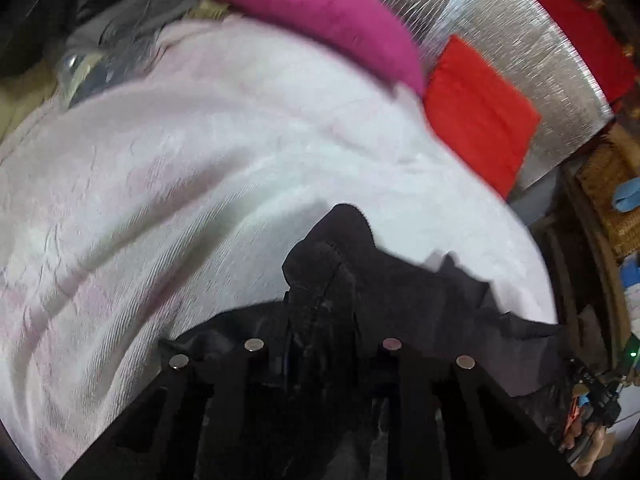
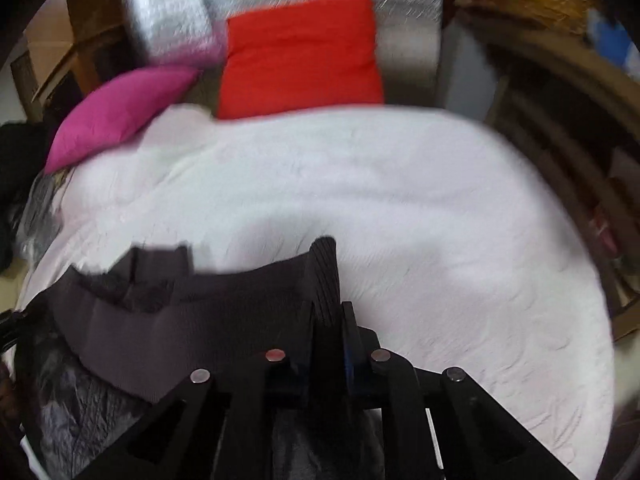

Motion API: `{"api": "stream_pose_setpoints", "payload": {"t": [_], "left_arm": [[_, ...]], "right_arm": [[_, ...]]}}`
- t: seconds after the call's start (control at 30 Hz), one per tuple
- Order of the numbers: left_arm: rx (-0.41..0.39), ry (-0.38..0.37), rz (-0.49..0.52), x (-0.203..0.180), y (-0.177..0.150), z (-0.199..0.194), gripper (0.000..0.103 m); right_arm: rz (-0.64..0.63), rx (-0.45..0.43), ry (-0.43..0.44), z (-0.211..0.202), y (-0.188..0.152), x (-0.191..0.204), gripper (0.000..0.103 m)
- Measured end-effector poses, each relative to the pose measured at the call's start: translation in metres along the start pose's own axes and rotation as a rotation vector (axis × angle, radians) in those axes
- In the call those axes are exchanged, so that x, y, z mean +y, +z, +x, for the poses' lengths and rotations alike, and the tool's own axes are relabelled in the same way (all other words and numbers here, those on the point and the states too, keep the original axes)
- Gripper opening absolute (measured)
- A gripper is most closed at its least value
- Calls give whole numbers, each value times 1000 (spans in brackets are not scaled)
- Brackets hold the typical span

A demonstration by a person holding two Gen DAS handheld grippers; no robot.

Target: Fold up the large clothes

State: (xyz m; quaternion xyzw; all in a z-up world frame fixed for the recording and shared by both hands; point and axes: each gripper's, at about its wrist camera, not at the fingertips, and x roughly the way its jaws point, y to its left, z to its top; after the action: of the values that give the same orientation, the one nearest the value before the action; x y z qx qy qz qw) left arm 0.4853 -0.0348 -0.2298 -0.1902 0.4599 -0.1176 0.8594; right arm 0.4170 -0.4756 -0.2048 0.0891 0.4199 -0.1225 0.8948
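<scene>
A dark garment [image 1: 400, 296] hangs between my two grippers over a white bedspread [image 1: 180, 200]. My left gripper [image 1: 322, 320] is shut on a bunched corner of the dark cloth, which sticks up past the fingertips. In the right wrist view my right gripper [image 2: 330, 312] is shut on a ribbed edge of the same dark garment [image 2: 168, 320], which stretches off to the left over the bedspread [image 2: 400, 220]. Both frames are blurred by motion.
A magenta pillow [image 1: 320, 16] and a red pillow [image 1: 480, 112] lie at the head of the bed against a silver padded headboard [image 1: 520, 40]. They also show in the right wrist view: magenta pillow [image 2: 116, 112], red pillow [image 2: 300, 56]. Wicker furniture [image 1: 608, 192] stands at the right.
</scene>
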Motion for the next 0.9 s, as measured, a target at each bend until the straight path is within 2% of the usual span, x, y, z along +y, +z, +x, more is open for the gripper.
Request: {"api": "stream_pose_setpoints", "payload": {"t": [0.07,0.1,0.2,0.23,0.33,0.37,0.43,0.47,0.5,0.53,0.57,0.6,0.63,0.7,0.77,0.9], "left_arm": [[-31,-4,3,-2,3,-3,24],[-25,20,2,-1,3,3,24],[48,144,3,9,-3,31,28],[63,150,-7,11,-5,36,29],[49,141,-25,14,-2,30,35],[43,144,-28,14,-2,27,41],[34,135,-33,11,-2,16,45],[30,120,-35,10,-2,12,51],[22,101,-36,9,-2,6,58],[4,79,-29,5,-4,-4,60],[-20,65,-9,0,-7,-15,62],[-38,58,17,-5,-11,-23,64],[-52,51,47,-10,-15,-31,64],[-74,48,101,-21,-23,-42,65],[-85,41,173,-33,-39,-54,65],[-54,13,244,-43,-72,-69,65]], "right_arm": [[54,-40,-40,-1,0,-10,9],[81,-41,-52,3,-2,-16,9],[167,9,-116,31,-15,-35,9],[186,35,-130,39,-20,-40,9],[321,88,-46,49,-30,-65,9],[346,77,-7,43,-29,-69,10],[367,35,58,23,-28,-72,11],[367,11,82,10,-28,-71,14],[358,-8,93,-3,-29,-69,21],[345,-23,100,-15,-31,-66,28],[334,-34,109,-24,-34,-61,51],[320,-44,128,-37,-40,-56,81],[319,-66,152,-51,-47,-51,86],[307,-125,180,-80,-63,-41,86],[251,-112,166,-97,-78,-25,86],[192,-94,135,-114,-109,-4,85]]}}
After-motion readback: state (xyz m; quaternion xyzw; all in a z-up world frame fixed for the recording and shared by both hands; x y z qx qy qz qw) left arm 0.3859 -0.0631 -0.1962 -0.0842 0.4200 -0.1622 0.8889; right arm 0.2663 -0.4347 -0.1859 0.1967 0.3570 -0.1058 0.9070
